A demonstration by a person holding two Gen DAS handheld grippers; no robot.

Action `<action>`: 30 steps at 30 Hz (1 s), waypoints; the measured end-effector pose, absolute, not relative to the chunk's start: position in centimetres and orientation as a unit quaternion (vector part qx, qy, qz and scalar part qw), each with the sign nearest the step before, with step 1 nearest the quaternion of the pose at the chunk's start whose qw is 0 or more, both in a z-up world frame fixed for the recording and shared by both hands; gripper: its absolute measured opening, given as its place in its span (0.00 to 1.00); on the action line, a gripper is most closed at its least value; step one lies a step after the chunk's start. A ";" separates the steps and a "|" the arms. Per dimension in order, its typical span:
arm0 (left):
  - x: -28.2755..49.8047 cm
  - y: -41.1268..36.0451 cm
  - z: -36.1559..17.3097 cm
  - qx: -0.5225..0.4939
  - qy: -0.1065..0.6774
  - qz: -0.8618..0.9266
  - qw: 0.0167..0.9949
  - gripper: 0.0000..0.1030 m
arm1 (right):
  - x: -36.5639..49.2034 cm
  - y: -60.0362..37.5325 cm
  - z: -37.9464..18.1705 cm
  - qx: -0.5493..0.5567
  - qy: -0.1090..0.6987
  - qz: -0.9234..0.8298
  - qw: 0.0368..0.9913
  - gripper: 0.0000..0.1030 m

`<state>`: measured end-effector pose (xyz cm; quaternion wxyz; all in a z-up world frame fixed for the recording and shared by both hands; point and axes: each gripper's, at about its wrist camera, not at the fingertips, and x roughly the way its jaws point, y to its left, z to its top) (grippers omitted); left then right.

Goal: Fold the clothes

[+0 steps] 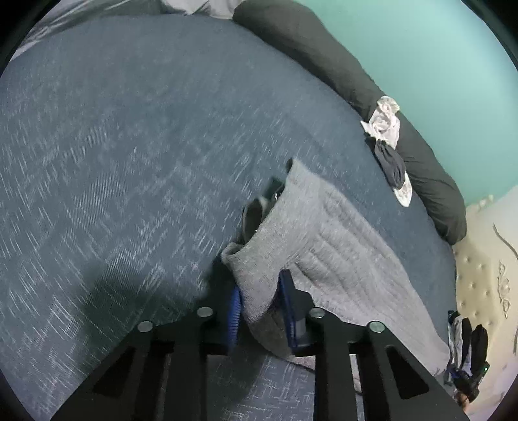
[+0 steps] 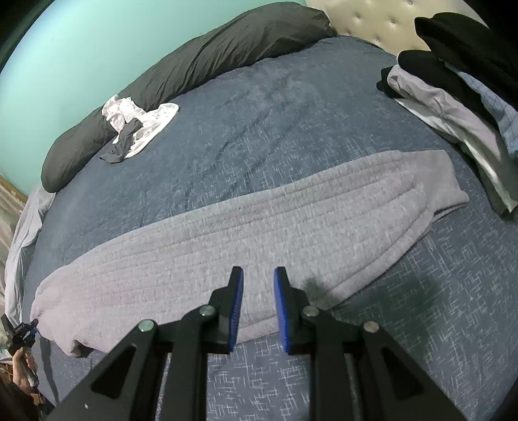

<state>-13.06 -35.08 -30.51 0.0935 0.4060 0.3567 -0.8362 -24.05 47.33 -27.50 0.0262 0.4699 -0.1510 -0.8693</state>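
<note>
A grey ribbed garment (image 1: 340, 246) lies folded into a long strip across the blue bedcover (image 1: 129, 145). My left gripper (image 1: 260, 285) is shut on one end of it, and the fabric bunches up between the blue pads and is lifted off the bed. In the right wrist view the same grey garment (image 2: 242, 220) stretches from lower left to upper right. My right gripper (image 2: 259, 273) is open just above its near edge, with nothing between the fingers. The left gripper (image 2: 22, 333), held by a hand, shows small at that view's far left.
A long black pillow (image 2: 194, 58) runs along the teal wall. Small white and dark garments (image 2: 136, 119) lie beside it. A pile of folded clothes (image 2: 453, 97) sits at the right by the cream tufted headboard (image 2: 372, 16). Bare bedcover (image 2: 291, 113) spreads behind the garment.
</note>
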 end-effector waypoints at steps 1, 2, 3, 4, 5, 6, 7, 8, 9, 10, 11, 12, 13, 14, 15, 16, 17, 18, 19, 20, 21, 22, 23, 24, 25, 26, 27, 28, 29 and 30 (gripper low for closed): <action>-13.2 -35.1 -30.1 0.404 0.352 -0.839 0.095 0.18 | -24.0 47.3 -27.4 0.469 -0.150 -0.870 0.027 0.18; -13.3 -35.2 -29.7 0.402 0.347 -0.842 0.097 0.17 | -24.0 47.3 -27.4 0.469 -0.150 -0.870 0.028 0.18; -13.6 -35.3 -29.3 0.400 0.343 -0.844 0.100 0.15 | -23.9 47.3 -27.4 0.468 -0.150 -0.870 0.030 0.18; -13.8 -35.5 -28.9 0.398 0.339 -0.846 0.103 0.15 | -23.9 47.2 -27.3 0.468 -0.150 -0.870 0.031 0.18; -14.1 -35.7 -28.7 0.397 0.337 -0.847 0.107 0.15 | -23.8 47.2 -27.3 0.467 -0.149 -0.871 0.032 0.18; -14.4 -35.8 -28.6 0.397 0.335 -0.848 0.110 0.14 | -23.8 47.1 -27.2 0.468 -0.150 -0.871 0.033 0.18; -14.7 -36.0 -28.5 0.396 0.333 -0.848 0.114 0.14 | -23.7 47.0 -27.2 0.468 -0.149 -0.870 0.035 0.18; -14.9 -36.0 -28.6 0.401 0.331 -0.846 0.118 0.14 | -23.7 47.0 -27.3 0.469 -0.147 -0.870 0.037 0.18; -15.2 -35.9 -29.1 0.408 0.329 -0.843 0.121 0.14 | -23.7 46.9 -27.3 0.470 -0.145 -0.870 0.039 0.18; -15.3 -35.8 -29.6 0.415 0.328 -0.840 0.124 0.14 | -23.7 46.8 -27.3 0.471 -0.143 -0.870 0.040 0.18; -15.1 -35.8 -30.2 0.421 0.333 -0.835 0.126 0.14 | -23.7 46.8 -27.4 0.472 -0.143 -0.869 0.042 0.18; -14.7 -35.7 -30.7 0.423 0.337 -0.832 0.126 0.14 | -23.8 46.6 -27.5 0.474 -0.144 -0.868 0.046 0.18; -14.3 -35.6 -30.9 0.425 0.338 -0.830 0.124 0.14 | -24.0 46.4 -27.6 0.475 -0.144 -0.867 0.053 0.18; -13.9 -35.5 -31.1 0.428 0.339 -0.829 0.122 0.15 | -24.1 46.1 -27.6 0.476 -0.144 -0.865 0.060 0.23; -13.6 -35.4 -31.1 0.429 0.339 -0.828 0.121 0.18 | -24.3 45.8 -27.7 0.477 -0.144 -0.864 0.068 0.28; -13.3 -35.3 -30.9 0.431 0.337 -0.828 0.121 0.19 | -24.6 45.1 -27.8 0.478 -0.143 -0.863 0.082 0.35; -13.0 -35.3 -30.4 0.430 0.335 -0.829 0.122 0.21 | -24.8 44.4 -27.7 0.477 -0.138 -0.863 0.092 0.36; -12.6 -35.3 -29.8 0.429 0.331 -0.831 0.125 0.22 | -25.1 43.6 -27.7 0.476 -0.133 -0.863 0.102 0.36; -12.2 -35.4 -28.9 0.424 0.325 -0.835 0.129 0.22 | -25.4 42.9 -27.6 0.476 -0.129 -0.863 0.112 0.37; -12.0 -35.6 -28.0 0.419 0.320 -0.840 0.132 0.22 | -25.8 41.6 -27.6 0.475 -0.120 -0.862 0.132 0.39; -12.0 -35.6 -27.2 0.414 0.314 -0.844 0.133 0.26 | -26.2 40.7 -27.6 0.477 -0.112 -0.860 0.142 0.40; -12.2 -35.6 -26.3 0.411 0.307 -0.848 0.132 0.29 | -26.5 39.8 -27.7 0.478 -0.104 -0.859 0.152 0.42; -12.6 -35.4 -25.4 0.409 0.298 -0.853 0.124 0.38 | -27.0 38.4 -27.8 0.481 -0.092 -0.856 0.168 0.43; -13.1 -35.1 -24.8 0.410 0.290 -0.857 0.111 0.43 | -27.4 37.0 -27.9 0.483 -0.080 -0.852 0.183 0.44; -14.0 -34.5 -24.3 0.414 0.279 -0.861 0.099 0.43 | -27.8 35.7 -28.1 0.487 -0.063 -0.850 0.193 0.47; -15.1 -33.8 -23.8 0.419 0.265 -0.864 0.086 0.43 | -28.2 34.3 -28.3 0.490 -0.046 -0.847 0.202 0.48; -16.0 -33.2 -23.8 0.423 0.255 -0.866 0.078 0.43 | -28.5 33.0 -28.5 0.494 -0.029 -0.843 0.212 0.48; -16.8 -32.7 -23.9 0.428 0.248 -0.866 0.071 0.43 | -28.7 31.9 -28.7 0.493 -0.011 -0.842 0.216 0.48; -17.6 -32.2 -24.1 0.432 0.240 -0.867 0.065 0.43 | -28.9 30.5 -28.8 0.490 0.014 -0.843 0.219 0.48; -18.5 -31.7 -24.2 0.437 0.233 -0.867 0.059 0.43 | -29.0 29.2 -28.9 0.487 0.039 -0.844 0.222 0.48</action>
